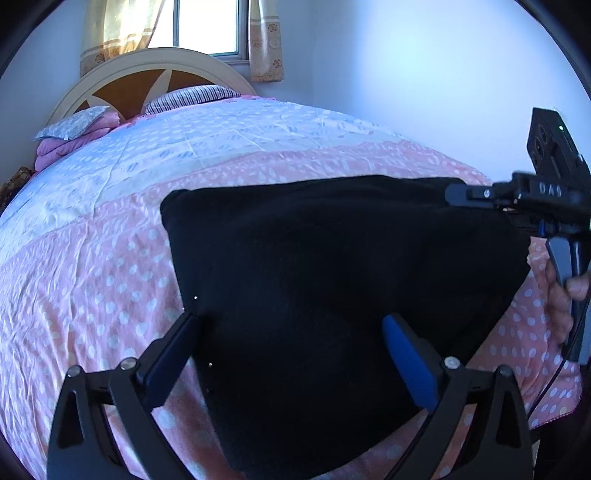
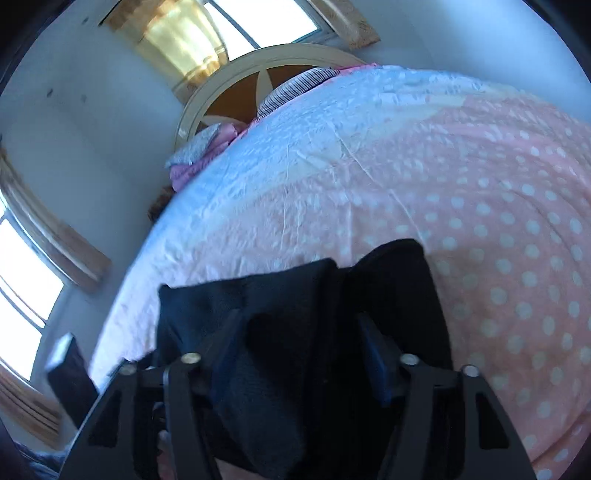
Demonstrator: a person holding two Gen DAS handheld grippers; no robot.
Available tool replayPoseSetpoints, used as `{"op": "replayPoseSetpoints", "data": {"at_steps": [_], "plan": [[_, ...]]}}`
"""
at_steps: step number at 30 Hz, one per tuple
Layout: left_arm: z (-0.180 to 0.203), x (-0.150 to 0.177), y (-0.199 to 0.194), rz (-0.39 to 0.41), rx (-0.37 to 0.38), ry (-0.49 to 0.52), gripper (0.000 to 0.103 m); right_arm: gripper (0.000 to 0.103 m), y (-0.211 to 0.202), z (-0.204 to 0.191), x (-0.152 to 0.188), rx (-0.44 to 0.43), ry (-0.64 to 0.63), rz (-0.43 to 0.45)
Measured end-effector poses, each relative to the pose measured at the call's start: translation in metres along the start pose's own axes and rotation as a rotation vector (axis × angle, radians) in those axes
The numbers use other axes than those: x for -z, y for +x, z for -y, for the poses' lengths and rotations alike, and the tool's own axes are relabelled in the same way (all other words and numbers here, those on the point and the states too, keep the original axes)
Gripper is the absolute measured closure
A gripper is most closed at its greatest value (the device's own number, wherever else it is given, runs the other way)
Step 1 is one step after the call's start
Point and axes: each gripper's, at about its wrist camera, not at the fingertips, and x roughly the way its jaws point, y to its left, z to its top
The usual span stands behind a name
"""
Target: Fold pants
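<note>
The black pants lie folded in a broad block on the pink dotted bedspread. My left gripper is open just above their near part, one finger over the left edge, one over the cloth. My right gripper has a bunch of the black pants between its fingers, lifted off the bed. Its jaws stand fairly wide and I cannot tell whether they pinch the cloth. In the left wrist view the right gripper is at the pants' far right corner.
The bed has a pale blue band further up, pillows and a folded pink blanket at the round headboard. A white wall runs along the bed's right side. A window with curtains is behind the headboard.
</note>
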Motion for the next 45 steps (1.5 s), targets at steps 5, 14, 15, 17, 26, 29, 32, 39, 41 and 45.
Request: {"op": "replayPoseSetpoints", "data": {"at_steps": [5, 14, 15, 17, 26, 29, 32, 39, 41, 45], "plan": [[0.002, 0.001, -0.004, 0.011, 0.008, -0.002, 0.000, 0.076, -0.021, -0.013, 0.008, 0.041, -0.069, 0.081], [0.012, -0.002, 0.000, 0.003, -0.004, 0.011, 0.000, 0.092, -0.026, 0.010, 0.009, 0.291, -0.114, 0.091], [0.012, -0.002, 0.000, 0.001, -0.008, 0.011, 0.000, 0.092, -0.019, 0.024, 0.006, 0.241, -0.044, 0.060], [0.011, -0.001, -0.004, -0.008, -0.009, 0.004, 0.000, 0.092, -0.022, 0.029, 0.004, 0.212, -0.030, 0.093], [-0.020, -0.008, -0.055, 0.056, 0.009, -0.085, 0.000, 0.092, -0.057, -0.031, 0.023, 0.195, -0.233, 0.125], [-0.027, -0.020, -0.051, 0.070, -0.031, -0.086, 0.000, 0.092, -0.037, -0.038, 0.031, 0.198, -0.264, 0.032], [-0.030, -0.021, -0.026, 0.006, -0.081, -0.087, 0.000, 0.092, -0.027, -0.034, 0.041, 0.237, -0.281, -0.017], [-0.043, -0.012, -0.005, -0.076, -0.037, -0.184, 0.000, 0.091, -0.054, -0.022, 0.041, 0.282, -0.222, -0.025], [-0.041, -0.011, -0.006, -0.078, -0.048, -0.185, 0.000, 0.090, -0.063, -0.020, 0.041, 0.278, -0.195, 0.008], [-0.030, -0.013, -0.008, -0.077, -0.086, -0.151, 0.000, 0.088, -0.072, -0.018, 0.044, 0.238, -0.113, 0.061]]}}
